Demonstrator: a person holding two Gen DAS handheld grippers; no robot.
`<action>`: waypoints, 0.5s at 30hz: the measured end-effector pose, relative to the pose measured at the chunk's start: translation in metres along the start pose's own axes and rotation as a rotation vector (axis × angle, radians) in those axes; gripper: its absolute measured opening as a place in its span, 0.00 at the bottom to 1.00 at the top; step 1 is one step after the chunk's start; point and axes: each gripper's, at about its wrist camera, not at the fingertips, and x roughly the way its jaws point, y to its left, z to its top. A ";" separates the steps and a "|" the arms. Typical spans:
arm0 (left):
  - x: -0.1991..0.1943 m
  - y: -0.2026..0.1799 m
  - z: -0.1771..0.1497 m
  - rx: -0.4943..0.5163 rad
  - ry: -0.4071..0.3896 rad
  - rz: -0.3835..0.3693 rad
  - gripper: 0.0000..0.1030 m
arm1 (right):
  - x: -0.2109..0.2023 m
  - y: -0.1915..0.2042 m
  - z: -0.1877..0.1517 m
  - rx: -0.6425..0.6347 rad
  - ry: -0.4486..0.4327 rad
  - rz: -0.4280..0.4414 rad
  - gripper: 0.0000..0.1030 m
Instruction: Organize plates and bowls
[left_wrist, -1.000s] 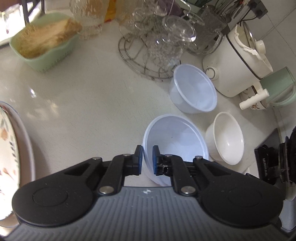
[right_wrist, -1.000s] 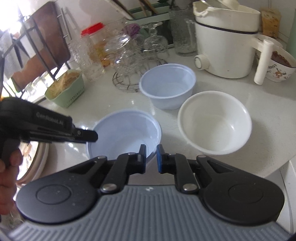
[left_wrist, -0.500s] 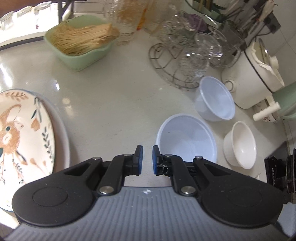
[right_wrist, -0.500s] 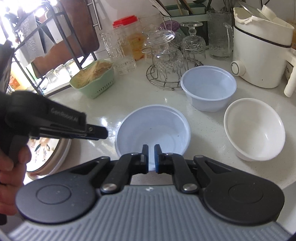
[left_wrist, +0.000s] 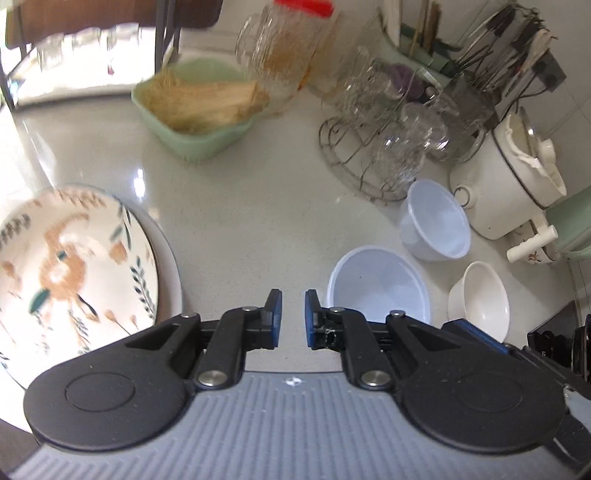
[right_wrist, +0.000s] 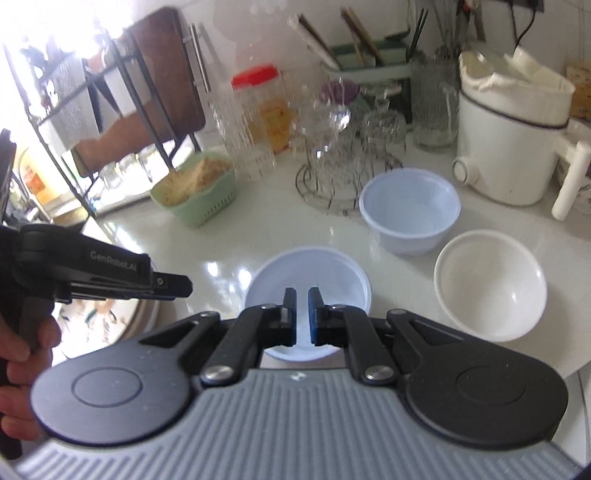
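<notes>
1. My left gripper (left_wrist: 292, 317) hangs over bare countertop (left_wrist: 240, 206), fingers slightly apart, nothing between them.
2. My right gripper (right_wrist: 302, 317) sits above the near pale-blue bowl (right_wrist: 308, 273), fingers a narrow gap apart, gripping nothing; can't tell if the tips touch the bowl.
3. Near pale-blue bowl stands upright on the counter, just right of my left gripper in the left view (left_wrist: 378, 284).
4. Second pale-blue bowl (right_wrist: 410, 210) is behind it, next to the wire glass rack (right_wrist: 332, 177); white bowl (right_wrist: 489, 284) to the right, near both, not stacked.
5. Floral plate (left_wrist: 70, 266) lies flat at left on top of a larger grey plate (left_wrist: 171, 273), well apart from the bowls.
6. Behind: green basket (left_wrist: 199, 110) holding noodles, white cooker (right_wrist: 513, 147).
7. Left hand (right_wrist: 22, 354) holds the left tool's handle, seen in the right view.
</notes>
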 end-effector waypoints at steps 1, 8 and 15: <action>-0.007 -0.002 0.003 0.009 -0.014 -0.005 0.13 | -0.006 0.001 0.002 0.013 -0.016 -0.002 0.09; -0.050 -0.001 0.018 0.037 -0.082 -0.052 0.14 | -0.039 0.016 0.024 0.050 -0.100 -0.014 0.09; -0.080 0.016 0.025 0.091 -0.111 -0.076 0.14 | -0.058 0.040 0.038 0.045 -0.133 -0.043 0.09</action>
